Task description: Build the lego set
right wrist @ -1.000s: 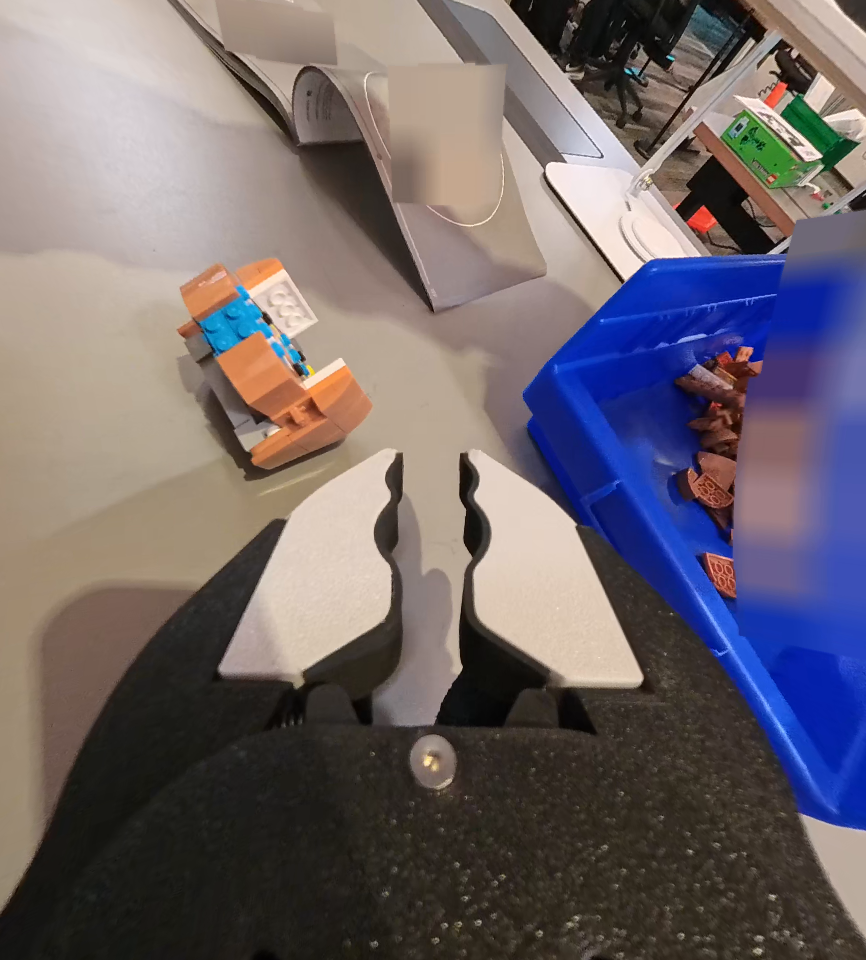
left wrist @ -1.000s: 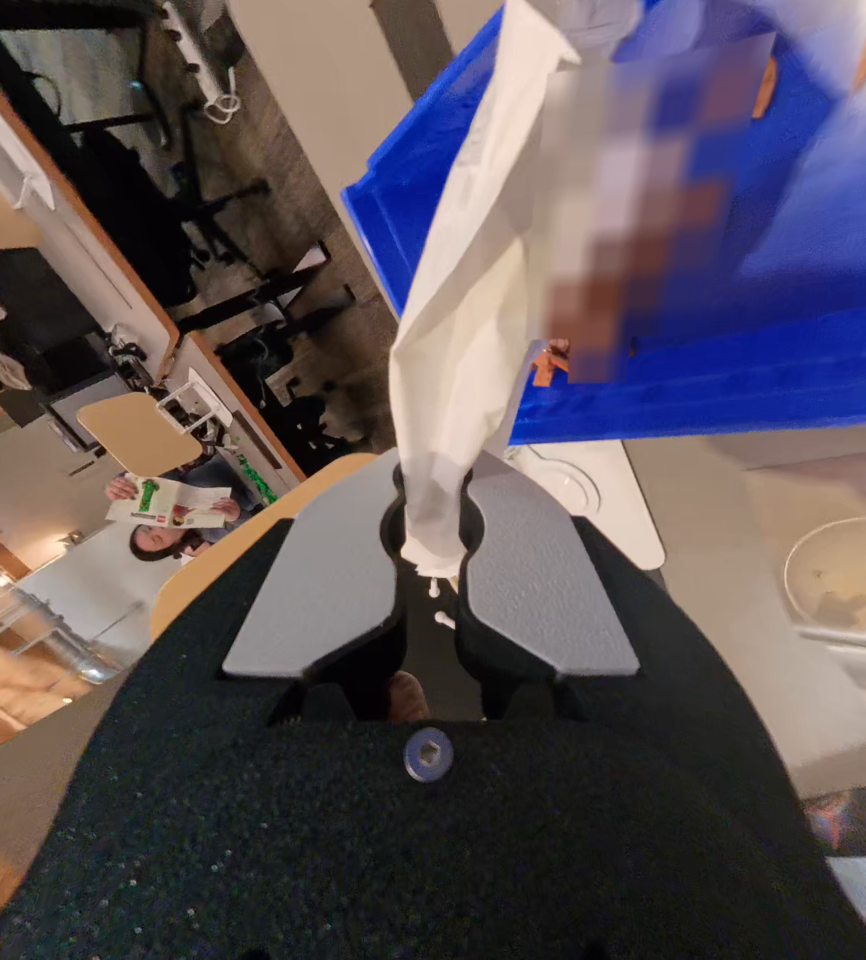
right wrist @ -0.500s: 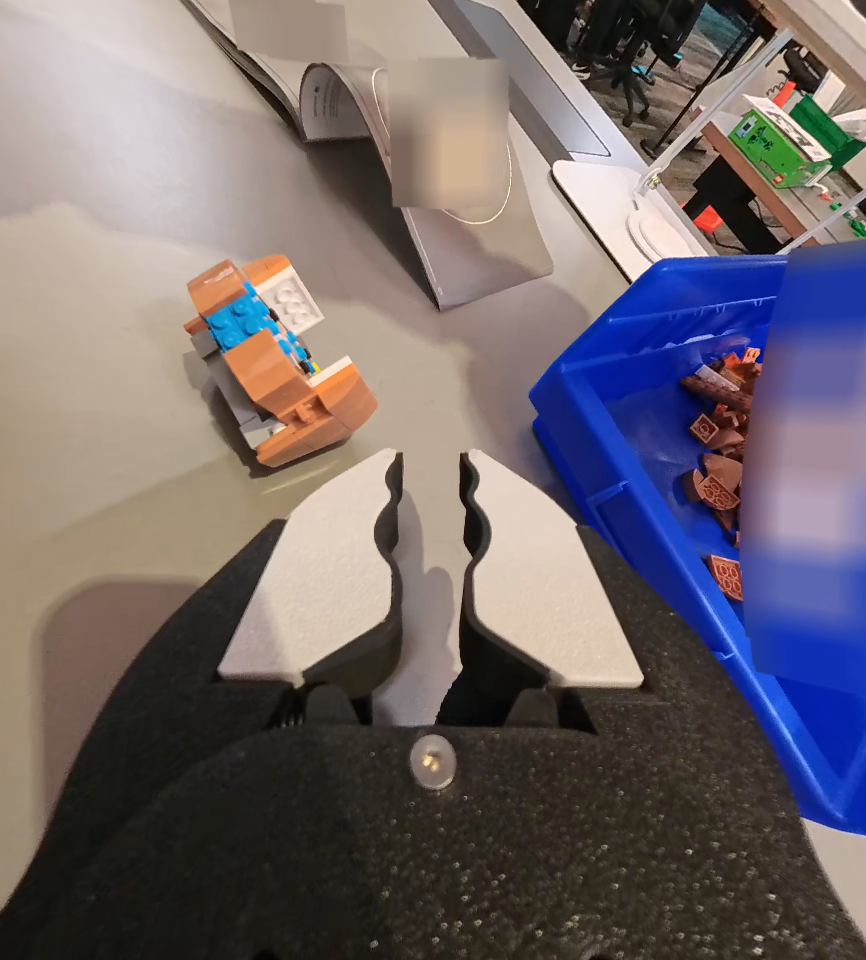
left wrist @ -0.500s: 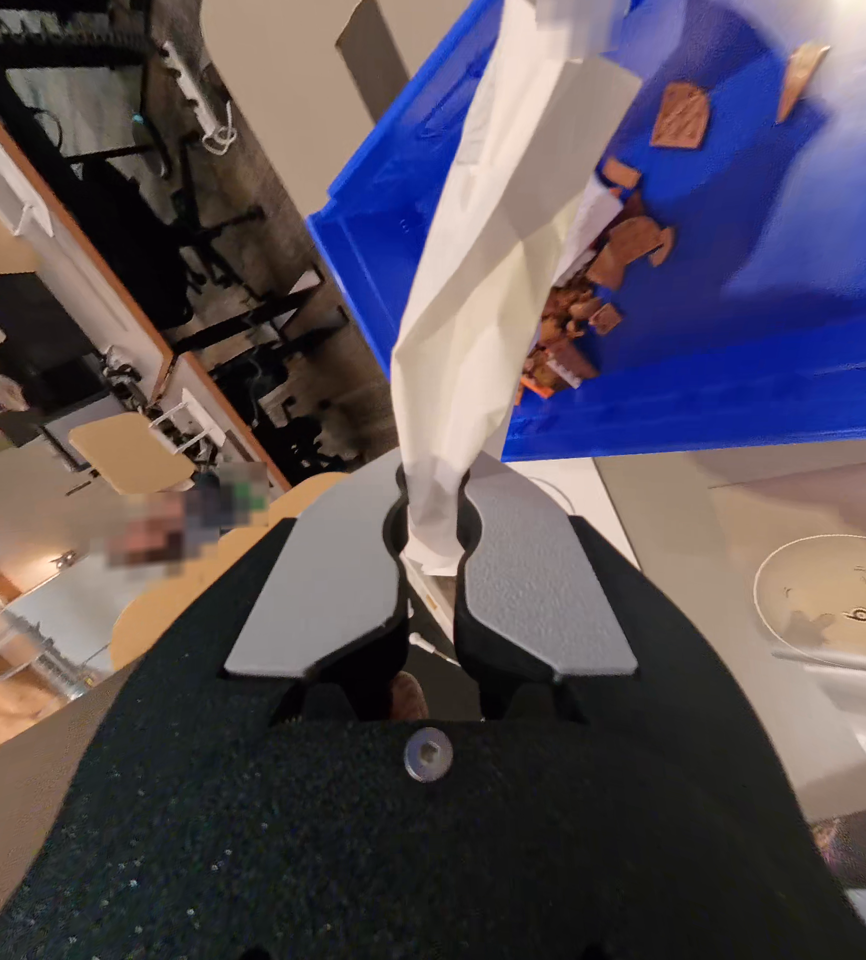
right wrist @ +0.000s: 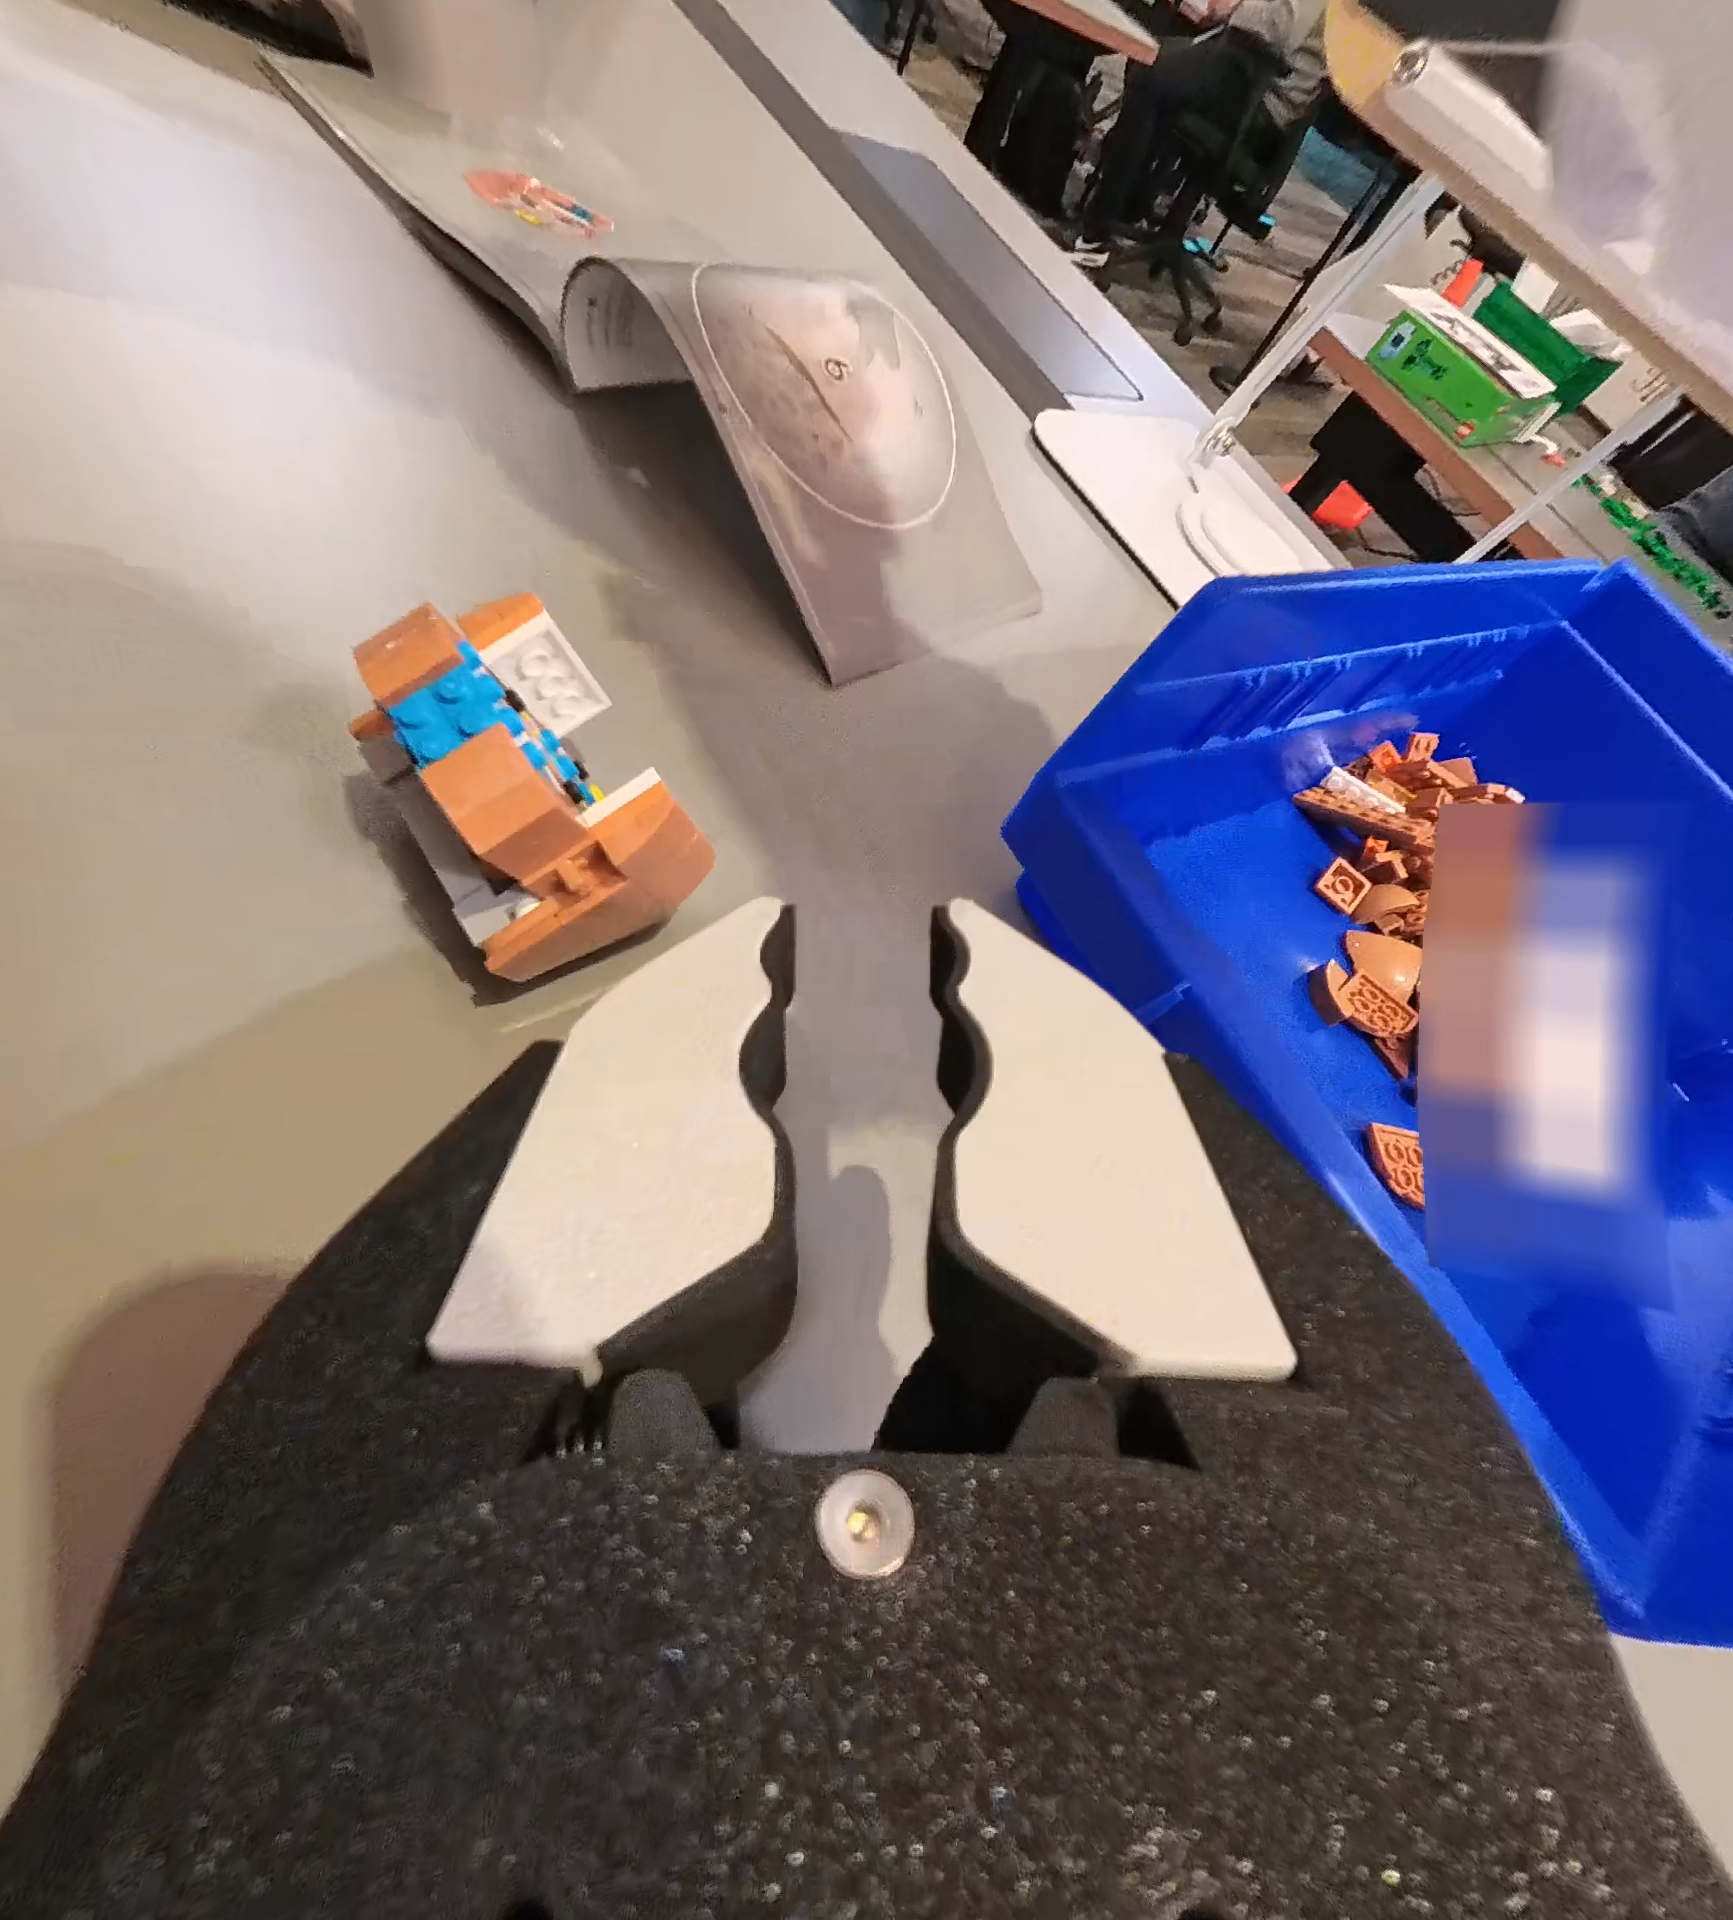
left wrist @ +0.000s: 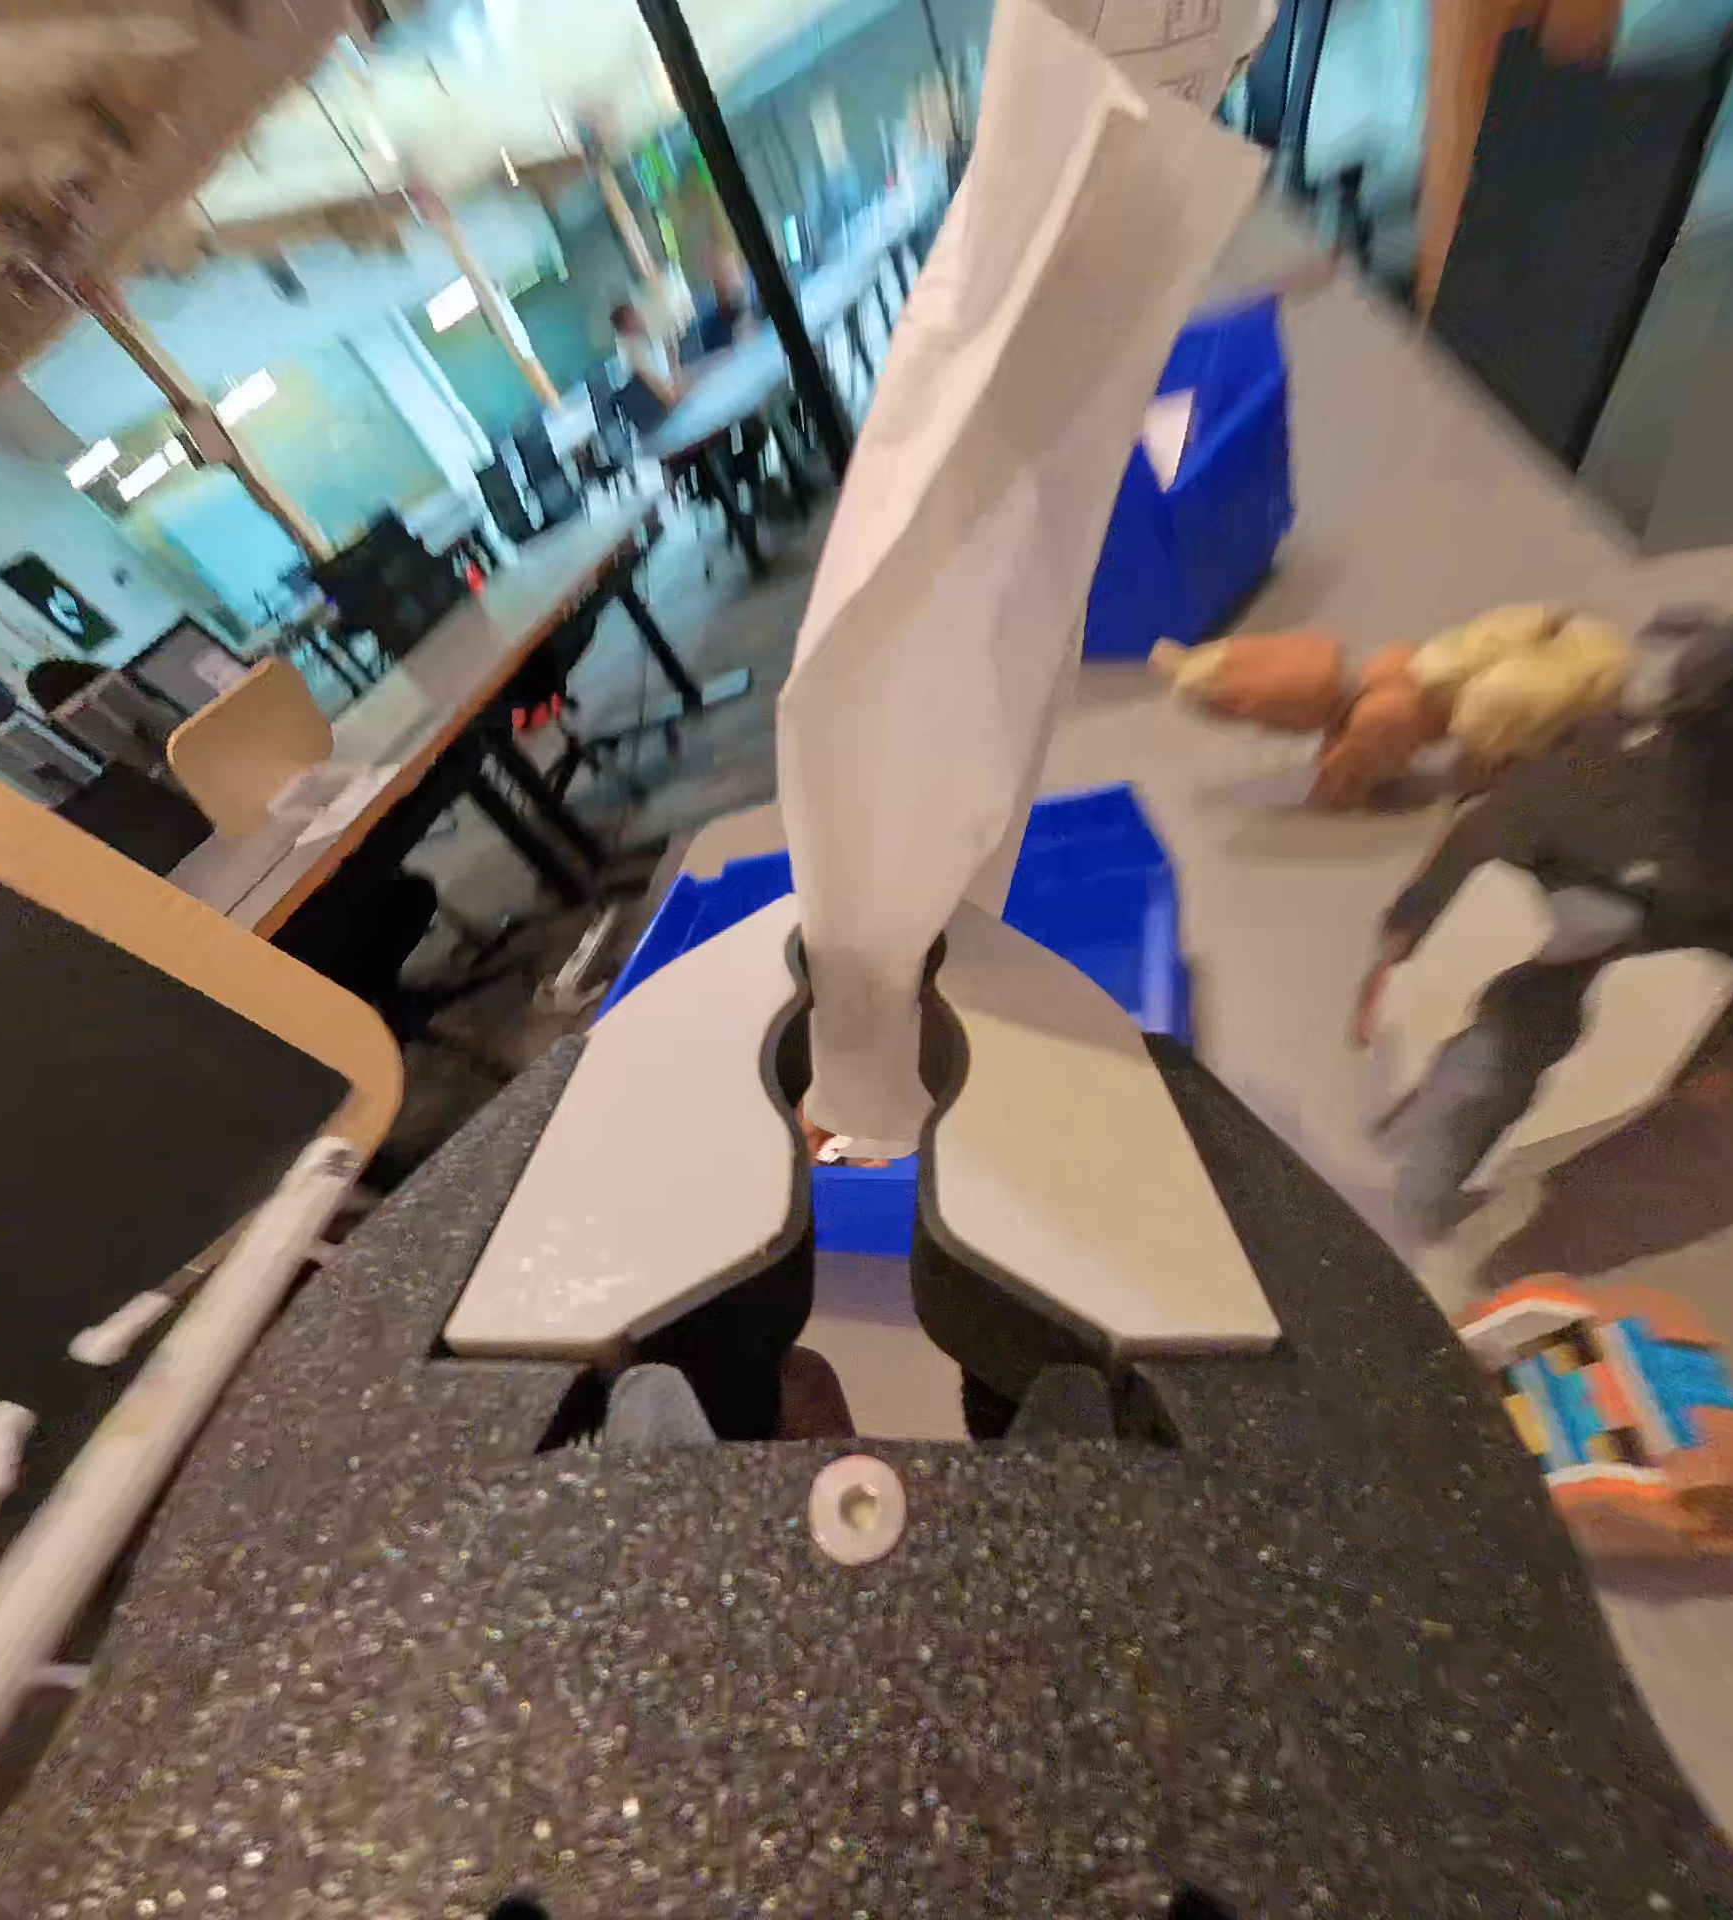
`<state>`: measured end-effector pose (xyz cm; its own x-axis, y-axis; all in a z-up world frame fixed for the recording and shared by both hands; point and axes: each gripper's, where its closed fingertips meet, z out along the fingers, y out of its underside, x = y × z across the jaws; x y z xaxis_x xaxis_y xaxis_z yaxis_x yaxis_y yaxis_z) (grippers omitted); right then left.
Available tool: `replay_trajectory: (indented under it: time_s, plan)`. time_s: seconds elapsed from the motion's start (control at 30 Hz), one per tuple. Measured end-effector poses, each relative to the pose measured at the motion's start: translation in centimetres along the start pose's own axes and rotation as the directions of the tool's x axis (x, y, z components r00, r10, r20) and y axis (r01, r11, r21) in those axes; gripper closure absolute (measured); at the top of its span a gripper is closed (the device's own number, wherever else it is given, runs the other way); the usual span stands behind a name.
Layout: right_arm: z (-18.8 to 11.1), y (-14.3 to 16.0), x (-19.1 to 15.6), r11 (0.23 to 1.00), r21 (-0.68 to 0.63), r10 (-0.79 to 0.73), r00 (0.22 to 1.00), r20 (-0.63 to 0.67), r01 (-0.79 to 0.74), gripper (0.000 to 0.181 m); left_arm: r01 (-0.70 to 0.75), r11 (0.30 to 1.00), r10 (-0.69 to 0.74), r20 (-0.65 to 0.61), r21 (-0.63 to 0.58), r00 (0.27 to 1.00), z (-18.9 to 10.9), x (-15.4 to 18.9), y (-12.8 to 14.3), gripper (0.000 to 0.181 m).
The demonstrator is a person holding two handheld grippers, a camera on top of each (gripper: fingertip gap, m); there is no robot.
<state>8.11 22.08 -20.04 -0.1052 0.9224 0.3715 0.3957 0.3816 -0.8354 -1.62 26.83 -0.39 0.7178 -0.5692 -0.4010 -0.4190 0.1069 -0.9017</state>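
With the white paper bag [left wrist: 955, 582] pinched by its bottom end between its fingers, the left gripper [left wrist: 862, 1039] holds it up above the blue bin [left wrist: 1101, 894]; the bag looks limp and flat, so probably emptied. The left view is motion-blurred, so the bag's far end is hard to read.

The right gripper [right wrist: 862, 997] hangs over the grey table [right wrist: 114, 935], fingers slightly apart, nothing between them.

Right view layout:
- half-built model [right wrist: 519, 790], orange, blue and white bricks, at about 10 o'clock from the fingertips, lying on its side on the table
- blue bin [right wrist: 1205, 831] at 2 to 3 o'clock, just beside the gripper, a heap of orange-brown loose pieces [right wrist: 1371, 894] inside; part of the heap sits behind a mosaic patch
- open instruction booklet [right wrist: 789, 416] at 12 o'clock, farther off, pages arched up

In the left view the model [left wrist: 1631, 1434] shows at 4 o'clock and the other gripper, held in a person's hand [left wrist: 1361, 696], at 2 o'clock.

Step, as I judge it: parts have been dumped into the bin and the bag is waste. The build is early to midway, with plenty of pieces unplaced.

Next move calls for:
- left: get rid of the bag off to the side, clear of bin and model
- right: reach into the bin at 2 o'clock and widen the fingers for one small piece; they are piled and overlapping, so single one out first
- check the booklet for which piece
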Motion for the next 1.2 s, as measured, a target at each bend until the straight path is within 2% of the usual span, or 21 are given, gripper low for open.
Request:
replay_trajectory:
  time_s: [0.13,0.33,0.53,0.7,0.9,1.07,1.2]
  plan:
    - [-0.5,-1.5,0.1,0.997,0.082,-0.006,1.000,-0.017,0.007,0.151,0.186,0.943,-0.182,-0.038,0.276,0.982,-5.9,3.8,1.8,0.165]
    - [-3.7,-6.6,0.6,0.952,0.303,0.039,0.999,-0.024,-0.030,0.146,0.208,0.869,-0.197,-0.071,0.449,0.978,-11.9,7.2,4.9,0.165]
    - [-8.7,-14.2,-0.9,0.867,0.491,-0.080,0.996,-0.040,0.089,0.149,0.070,0.902,-0.093,0.033,0.427,0.995,-15.1,7.2,7.1,0.165]
    - [-8.3,-18.0,-1.3,0.848,0.504,-0.132,0.987,-0.096,0.162,0.148,0.006,0.935,-0.025,0.049,0.354,0.998,-15.9,7.6,8.3,0.165]
    - [-5.0,-18.5,-2.1,0.874,0.454,-0.147,0.985,-0.090,0.172,0.149,-0.020,0.948,0.009,0.038,0.317,0.999,-15.8,8.5,8.9,0.164]
    - [-4.3,-18.7,-3.2,0.866,0.459,-0.158,0.980,-0.123,0.197,0.167,-0.024,0.944,0.002,0.067,0.328,0.998,-16.3,8.3,9.3,0.163]
    - [-3.3,-18.0,-4.0,0.884,0.431,-0.150,0.983,-0.103,0.180,0.166,0.002,0.938,-0.023,0.057,0.348,0.998,-16.6,8.2,9.7,0.163]
